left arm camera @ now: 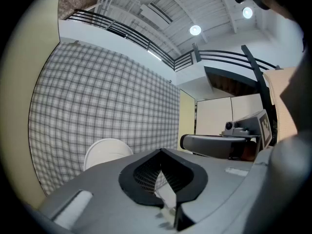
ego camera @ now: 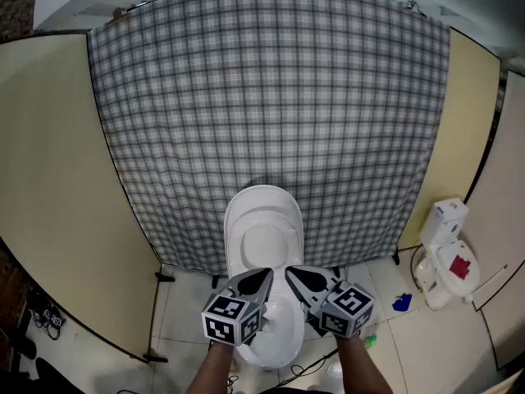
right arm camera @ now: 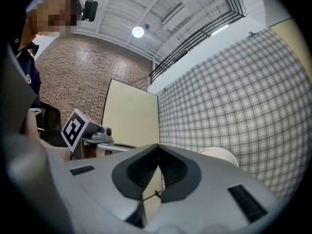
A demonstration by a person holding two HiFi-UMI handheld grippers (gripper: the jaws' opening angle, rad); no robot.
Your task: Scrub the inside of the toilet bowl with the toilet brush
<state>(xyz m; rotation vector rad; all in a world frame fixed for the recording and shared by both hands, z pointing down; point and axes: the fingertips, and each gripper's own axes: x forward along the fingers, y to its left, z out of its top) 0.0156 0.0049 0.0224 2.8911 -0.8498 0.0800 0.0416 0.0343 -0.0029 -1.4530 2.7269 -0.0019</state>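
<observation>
Head view: a person holds the L gripper (ego camera: pixel 264 276) and R gripper (ego camera: pixel 294 276) side by side, level, just above the white toilet bowl (ego camera: pixel 277 343), whose lid (ego camera: pixel 264 235) stands raised vs. a checked curtain (ego camera: pixel 271 97); beige panels (ego camera: pixel 49 179) flank the curtain, a second, smaller toilet (ego camera: pixel 447 257) sits well apart at right, and a small blue item (ego camera: pixel 401 303) lies on the tiled floor near it. Left gripper view: the L tongs are clenched tip to tip w/ nothing between them; the raised lid shows beyond at left, the R gripper just beside at right. Right gripper view: the R tongs are likewise clenched and empty, w/ the lid beyond at right, the L gripper's marker cube at left and a brick wall (right arm camera: pixel 87 72) further back.
</observation>
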